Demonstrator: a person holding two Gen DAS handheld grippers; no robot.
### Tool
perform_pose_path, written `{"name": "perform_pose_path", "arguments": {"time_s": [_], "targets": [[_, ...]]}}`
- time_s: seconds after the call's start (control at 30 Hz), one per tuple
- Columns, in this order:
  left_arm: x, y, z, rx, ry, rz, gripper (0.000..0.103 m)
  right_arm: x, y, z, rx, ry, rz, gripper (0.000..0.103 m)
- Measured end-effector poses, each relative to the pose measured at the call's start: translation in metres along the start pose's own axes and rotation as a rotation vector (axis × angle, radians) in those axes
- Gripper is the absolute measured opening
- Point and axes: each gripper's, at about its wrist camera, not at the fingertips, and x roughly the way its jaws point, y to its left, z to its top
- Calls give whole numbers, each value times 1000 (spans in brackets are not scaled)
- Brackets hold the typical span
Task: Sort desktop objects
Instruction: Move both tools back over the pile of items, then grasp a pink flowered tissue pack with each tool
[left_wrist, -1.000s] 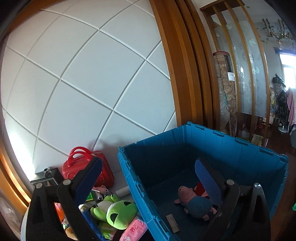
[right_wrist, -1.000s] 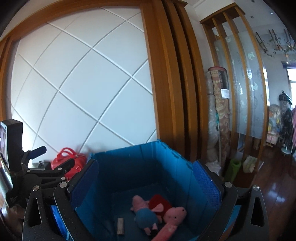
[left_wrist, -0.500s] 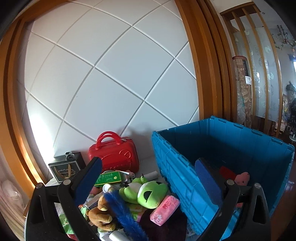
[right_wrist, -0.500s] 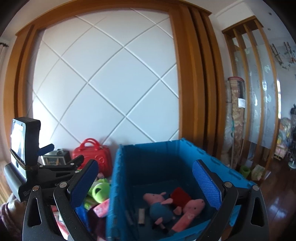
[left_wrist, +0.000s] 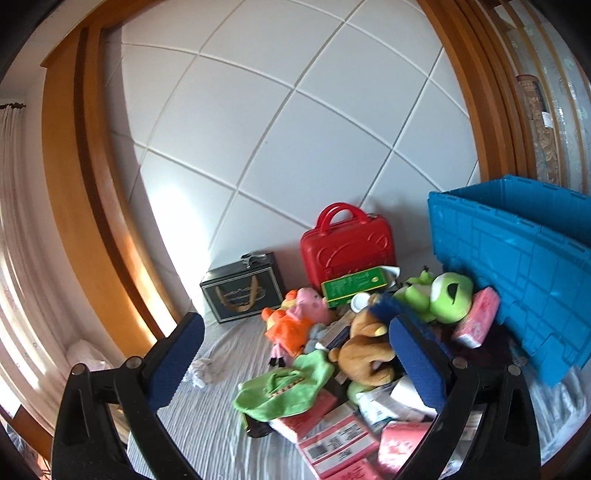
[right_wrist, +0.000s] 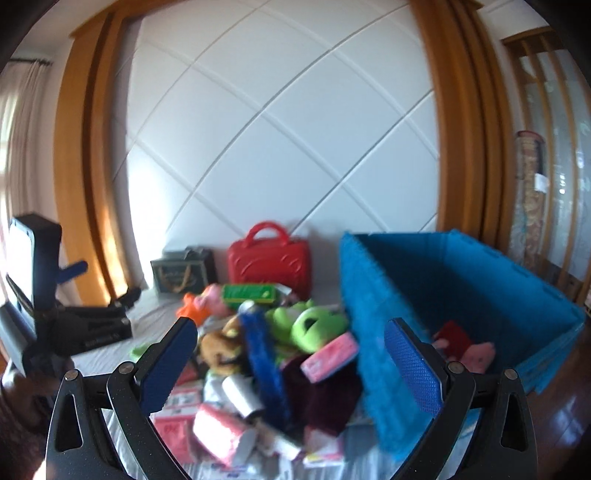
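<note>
Most of what I have to sort sits in one heap on the worktop (left_wrist: 207, 417), which is covered with a pale ribbed cloth. In the heap I can pick out a green frog plush (left_wrist: 445, 297), a brown bear plush (left_wrist: 365, 354), a pink pig doll in orange (left_wrist: 295, 317), a green cloth (left_wrist: 284, 384), a green box (left_wrist: 354, 286), a fuzzy blue piece (right_wrist: 264, 363) and several pink packets (left_wrist: 476, 319), all touching or overlapping one another. The heap lies just beside the left wall of the blue crate (left_wrist: 517, 266).

From the right wrist view I can see into the crate: only a few soft toys, pink and red (right_wrist: 467, 349), lie on its floor, and blur keeps me from counting them. So I judge the sorting barely started, with nearly everything yet to be moved.

Behind the heap, against the white panelled wall, stand a red case (left_wrist: 347, 249) and a dark tin box (left_wrist: 242, 291), near each other and apart from the crate. Whether they are meant to be sorted too I cannot say.

My left gripper (left_wrist: 295, 373) hangs above the heap with its fingers spread wide and nothing between them. My right gripper (right_wrist: 291, 369) is likewise wide apart and carries nothing; it looks across the crate's near corner and the heap. A crumpled white scrap (left_wrist: 197, 371) lies alone on the cloth, left of the pile.
</note>
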Motion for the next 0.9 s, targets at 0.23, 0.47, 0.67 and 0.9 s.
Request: {"name": "perform_pose_path", "arguments": {"time_s": [0.23, 0.47, 0.67, 0.9], "targets": [[22, 38, -67, -33, 111, 21, 102, 66, 58, -65, -188, 195, 173, 103], [49, 33, -138, 29, 253, -43, 102, 127, 84, -122, -312, 356, 315, 103], [57, -10, -203, 237, 351, -251, 102, 166, 88, -153, -455, 458, 399, 103], [69, -44, -256, 399, 444, -532, 102, 187, 83, -162, -494, 486, 501, 103]]}}
